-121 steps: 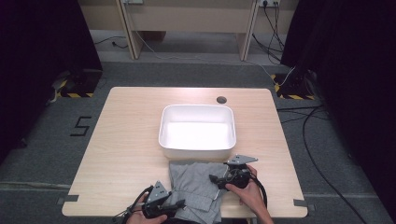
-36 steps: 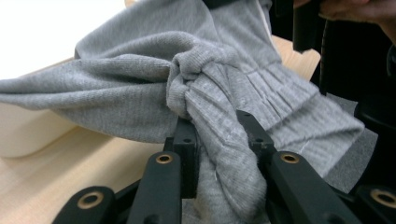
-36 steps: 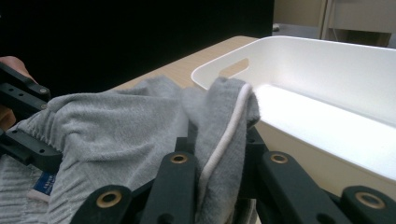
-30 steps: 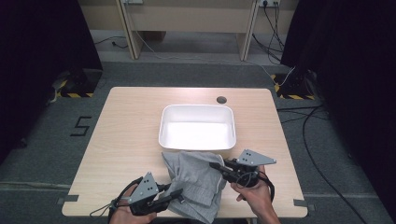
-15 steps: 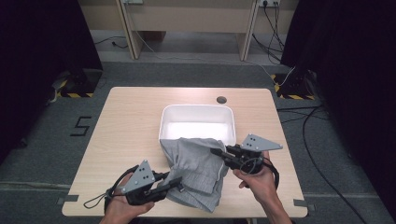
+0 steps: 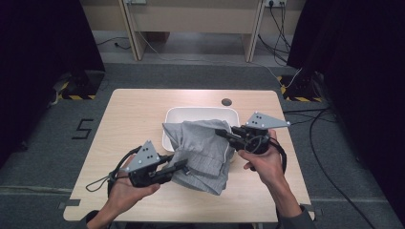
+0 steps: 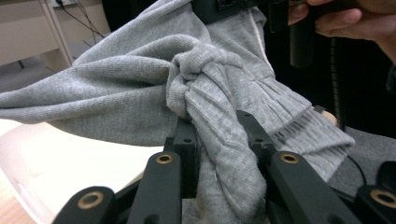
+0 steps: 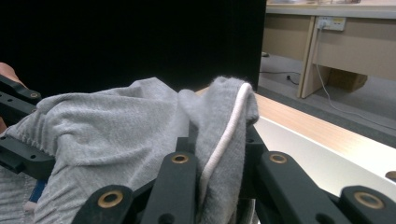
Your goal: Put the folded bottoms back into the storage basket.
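Grey garment held up between your 2 grippers, over the near edge of the tub.

Your left gripper (image 6: 184, 164) is clamped on a bunched fold of the grey garment (image 6: 203, 145); your right gripper (image 6: 222, 134) pinches an edge bearing a white cord (image 8: 224, 140). The cloth hangs between them, draped across the front rim of the white tub (image 6: 191, 113), its lower hem hanging just over the table (image 6: 133, 109).

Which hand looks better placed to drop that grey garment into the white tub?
Probably the right. The right gripper already holds its bunch of the grey knitted garment over the white plastic tub; the left gripper grips nearer the person, over the wooden table.
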The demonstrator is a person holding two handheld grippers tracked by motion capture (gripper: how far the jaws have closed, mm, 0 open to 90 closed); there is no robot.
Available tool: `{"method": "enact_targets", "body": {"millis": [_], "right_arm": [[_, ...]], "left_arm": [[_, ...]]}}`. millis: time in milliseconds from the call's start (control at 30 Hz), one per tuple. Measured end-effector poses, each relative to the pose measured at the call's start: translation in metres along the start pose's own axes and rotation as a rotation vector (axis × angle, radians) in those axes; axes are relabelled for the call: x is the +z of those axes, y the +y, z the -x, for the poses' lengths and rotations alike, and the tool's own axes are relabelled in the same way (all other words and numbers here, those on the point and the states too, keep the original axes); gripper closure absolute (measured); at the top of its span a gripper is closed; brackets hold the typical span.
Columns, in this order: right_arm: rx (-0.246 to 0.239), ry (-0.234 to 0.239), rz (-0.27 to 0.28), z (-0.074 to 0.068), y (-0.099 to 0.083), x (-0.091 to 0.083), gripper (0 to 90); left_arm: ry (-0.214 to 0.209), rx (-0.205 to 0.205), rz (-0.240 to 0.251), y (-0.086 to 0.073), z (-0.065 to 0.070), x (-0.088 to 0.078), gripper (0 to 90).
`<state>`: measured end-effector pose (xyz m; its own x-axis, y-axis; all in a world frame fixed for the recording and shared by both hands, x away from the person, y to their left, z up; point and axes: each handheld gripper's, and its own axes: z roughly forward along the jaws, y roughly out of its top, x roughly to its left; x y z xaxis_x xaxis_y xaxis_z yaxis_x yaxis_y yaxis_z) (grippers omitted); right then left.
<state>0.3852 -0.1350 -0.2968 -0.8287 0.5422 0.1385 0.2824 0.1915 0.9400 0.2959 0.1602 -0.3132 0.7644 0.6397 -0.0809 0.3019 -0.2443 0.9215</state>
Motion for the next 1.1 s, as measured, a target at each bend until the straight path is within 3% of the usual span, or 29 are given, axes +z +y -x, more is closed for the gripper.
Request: {"method": "enact_targets", "body": {"millis": [167,400,1100], "right_arm": [[0.007,-0.011,-0.004,0.013,0.008,0.01,81.6],[0.057,-0.014,-0.027,0.039,0.014,0.027,81.6],[0.11,-0.09,-0.092,0.095,0.017,0.073,81.5]], "left_arm": [[0.023,-0.007,-0.015,0.008,-0.012,0.011,72.3],[0.056,-0.032,-0.032,0.015,-0.03,0.028,72.3],[0.136,-0.122,-0.078,0.014,-0.079,0.085,72.3]]}}
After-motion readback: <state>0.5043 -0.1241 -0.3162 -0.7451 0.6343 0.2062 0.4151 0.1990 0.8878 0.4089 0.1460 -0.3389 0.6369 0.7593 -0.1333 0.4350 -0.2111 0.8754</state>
